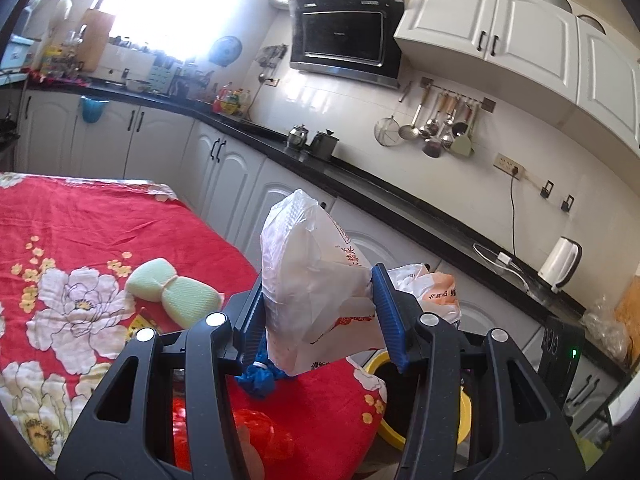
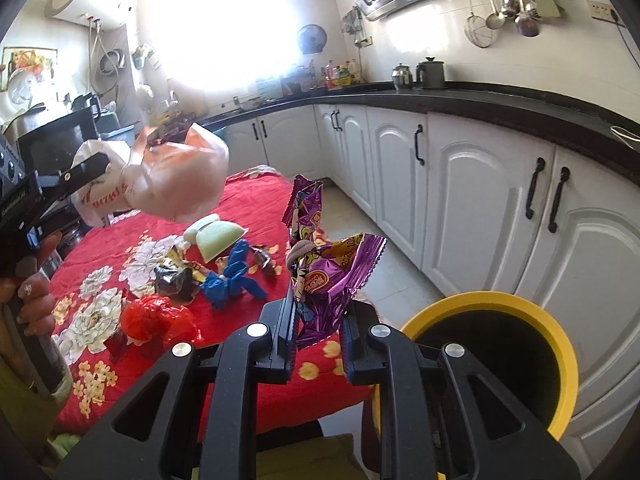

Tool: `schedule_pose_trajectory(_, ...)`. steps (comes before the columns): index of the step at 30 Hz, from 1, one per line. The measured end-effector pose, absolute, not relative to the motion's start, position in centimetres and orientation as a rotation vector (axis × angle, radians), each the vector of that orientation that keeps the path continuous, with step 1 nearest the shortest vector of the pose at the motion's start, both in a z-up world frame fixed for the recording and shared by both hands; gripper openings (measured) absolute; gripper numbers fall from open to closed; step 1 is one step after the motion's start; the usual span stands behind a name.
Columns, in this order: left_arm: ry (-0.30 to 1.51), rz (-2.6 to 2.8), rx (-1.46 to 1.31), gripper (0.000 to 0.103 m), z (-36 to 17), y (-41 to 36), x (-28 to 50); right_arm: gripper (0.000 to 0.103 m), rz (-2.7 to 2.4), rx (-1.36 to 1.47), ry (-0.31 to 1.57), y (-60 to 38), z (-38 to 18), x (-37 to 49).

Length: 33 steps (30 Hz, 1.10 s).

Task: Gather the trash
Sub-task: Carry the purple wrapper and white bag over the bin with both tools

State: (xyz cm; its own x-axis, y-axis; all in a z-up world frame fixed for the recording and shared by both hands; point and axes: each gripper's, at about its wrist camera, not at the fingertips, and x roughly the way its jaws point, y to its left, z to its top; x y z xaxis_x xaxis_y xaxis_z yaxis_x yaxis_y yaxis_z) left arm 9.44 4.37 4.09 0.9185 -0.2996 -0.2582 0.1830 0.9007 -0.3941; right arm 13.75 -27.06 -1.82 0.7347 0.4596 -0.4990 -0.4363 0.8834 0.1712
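Trash in hand: left gripper (image 1: pixel 320 300) fingers clamped on white plastic bag (image 1: pixel 312 264), right gripper (image 2: pixel 316 320) on purple wrapper (image 2: pixel 324 276) (centre frame), best released squarely over yellow-rimmed bin (image 2: pixel 560 344), lower right.

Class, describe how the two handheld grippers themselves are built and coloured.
Both the left gripper and right gripper have black angular frames with triangular cut-outs, round silver bolts and ribbed blue finger pads. The right wrist view shows white lettering along the left gripper's black body.
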Motion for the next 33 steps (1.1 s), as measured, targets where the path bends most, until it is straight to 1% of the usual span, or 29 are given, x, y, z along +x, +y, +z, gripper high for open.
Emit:
schedule_pose_trajectory(14, 0.357, -0.311, -0.313, 0.042, 3.5, 0.8, 9.9, 0.017, 0.405, 0.078, 0.539, -31.4, -1.5, 13.4)
schedule_pose_trajectory(33, 0.433, -0.395, -0.194, 0.042, 1.8, -6.9, 11.4, 0.017, 0.3, 0.14, 0.557, -36.8, -3.4, 13.1)
